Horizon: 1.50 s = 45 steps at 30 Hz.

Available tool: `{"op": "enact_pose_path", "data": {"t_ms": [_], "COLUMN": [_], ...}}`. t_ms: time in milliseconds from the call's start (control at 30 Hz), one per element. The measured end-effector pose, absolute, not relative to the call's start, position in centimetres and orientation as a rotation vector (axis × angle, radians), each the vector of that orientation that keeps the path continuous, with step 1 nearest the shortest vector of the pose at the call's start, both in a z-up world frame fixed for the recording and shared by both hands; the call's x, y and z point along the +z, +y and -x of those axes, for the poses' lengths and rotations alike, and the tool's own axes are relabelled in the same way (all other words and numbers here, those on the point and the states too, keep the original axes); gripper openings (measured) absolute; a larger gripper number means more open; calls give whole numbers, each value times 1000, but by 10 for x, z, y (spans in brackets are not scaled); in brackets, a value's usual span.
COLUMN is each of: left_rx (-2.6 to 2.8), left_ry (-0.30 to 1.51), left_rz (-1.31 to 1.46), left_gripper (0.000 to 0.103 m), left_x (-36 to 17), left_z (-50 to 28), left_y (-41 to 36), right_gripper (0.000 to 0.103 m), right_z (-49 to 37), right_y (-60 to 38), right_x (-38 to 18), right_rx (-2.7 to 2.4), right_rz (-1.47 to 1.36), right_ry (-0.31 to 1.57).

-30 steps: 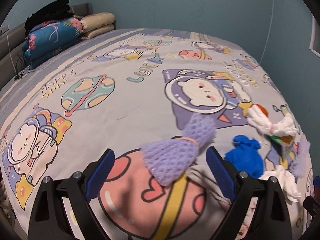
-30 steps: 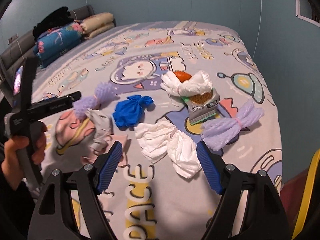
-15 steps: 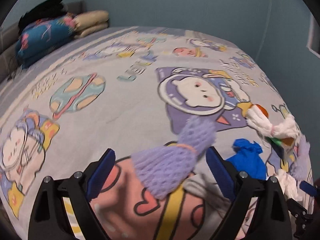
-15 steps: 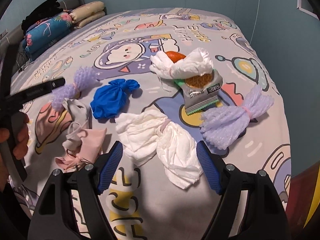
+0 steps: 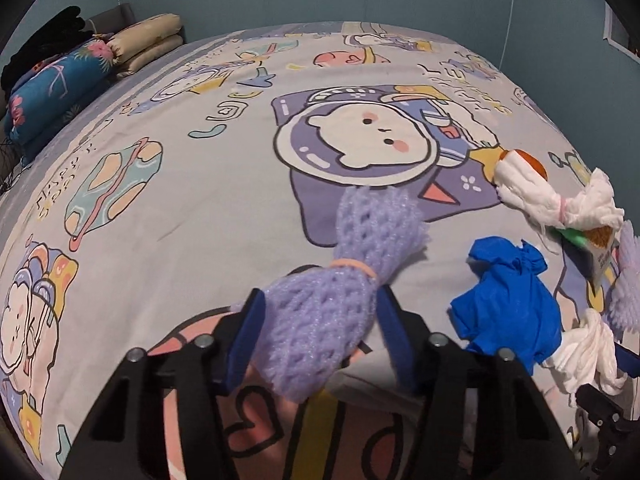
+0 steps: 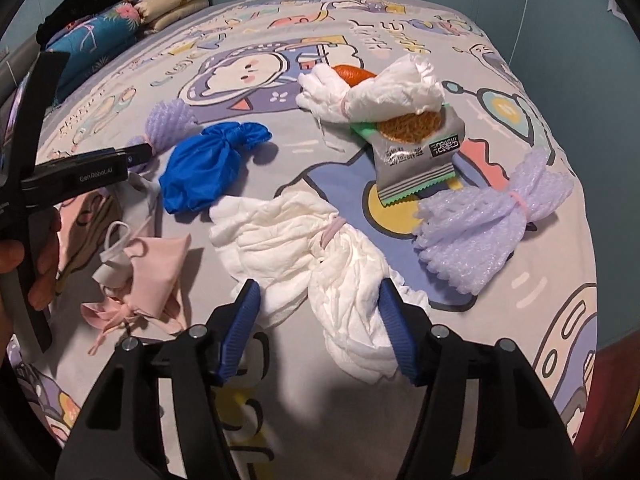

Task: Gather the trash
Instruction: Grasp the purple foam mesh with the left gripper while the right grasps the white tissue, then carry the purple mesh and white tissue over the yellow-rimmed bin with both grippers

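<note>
Gripping purple foam net (image 5: pixel 320 320): left claw (image 5: pixel 318 334) | right claw (image 6: pixel 318 330) straddling white wad (image 6: pixel 352 300), unclosed | blue bag (image 5: pixel 508 304) beside

Left gripper (image 5: pixel 318 330): black angular frame, ribbed blue finger pads (image 5: pixel 244 336), silver screws.
Right gripper (image 6: pixel 318 326): same black frame, blue pads (image 6: pixel 394 332).
Marking: white "GenRobot.AI" lettering, left edge of right view.
Hand (image 6: pixel 38 268): bare skin, lower left.

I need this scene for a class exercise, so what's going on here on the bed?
A person is clearing trash off a bed with two handheld grippers. The left gripper is clamped on a purple foam net. The right gripper straddles a white tissue bundle, touching it on one side only, not gripping. A blue bag, a snack wrapper, a pink mask and another foam net lie nearby.
</note>
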<state>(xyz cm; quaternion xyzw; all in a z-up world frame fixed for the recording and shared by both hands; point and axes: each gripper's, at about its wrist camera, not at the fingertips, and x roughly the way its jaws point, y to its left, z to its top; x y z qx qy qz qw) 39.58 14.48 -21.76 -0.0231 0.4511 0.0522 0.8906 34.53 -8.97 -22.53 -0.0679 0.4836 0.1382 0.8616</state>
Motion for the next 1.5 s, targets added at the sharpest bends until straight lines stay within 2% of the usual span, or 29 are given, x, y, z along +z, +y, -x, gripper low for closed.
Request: {"op": "enact_pose_path", "data": {"t_ms": [100, 133, 167, 233, 367, 567, 967, 1500], "left_rx": [111, 110, 107, 95, 93, 89, 66, 71], "left_ry": [935, 936, 932, 930, 928, 910, 783, 730], "left_rz": [26, 18, 17, 24, 12, 34, 193, 127], "left_gripper": [47, 45, 42, 31, 27, 21, 20, 20], "left_x": [-220, -221, -221, -219, -220, -213, -163, -120], "left_z": [-397, -397, -397, -397, -395, -391, -354, -300], "left_y": [140, 139, 138, 139, 137, 140, 156, 135], "right_gripper": [55, 52, 45, 37, 25, 16, 14, 14], "right_z": [-346, -345, -344, -344, -347, -347, -330, -290], "right_y": [-87, -86, -86, -86, -88, -90, -101, -138], "right_x": [-228, -228, -228, -226, -226, -221, -182, -122], "right_rx": [280, 274, 266, 259, 244, 252, 298, 278], "right_rz": [166, 176, 183, 190, 194, 176, 67, 16], "right_ry": [1008, 1004, 999, 993, 990, 975, 883, 801]}}
